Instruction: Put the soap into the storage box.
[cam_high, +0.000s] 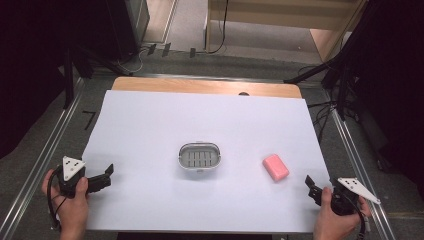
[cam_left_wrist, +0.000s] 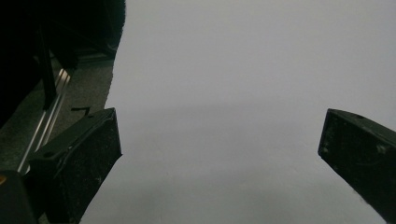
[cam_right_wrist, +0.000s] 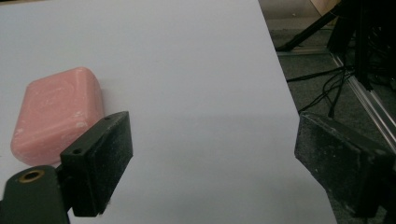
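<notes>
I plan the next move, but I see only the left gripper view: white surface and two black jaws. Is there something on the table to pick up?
Observer: Yes. A pink soap bar lies on the white sheet, toward the right side.
Operator: Is there a place to put it?
Observer: A small oval soap dish stands mid-table, left of the soap and apart from it.
Operator: Which gripper is nearer to the soap?
Observer: The right gripper; its jaws stand open with nothing between them, the soap just beyond its left jaw.
</notes>
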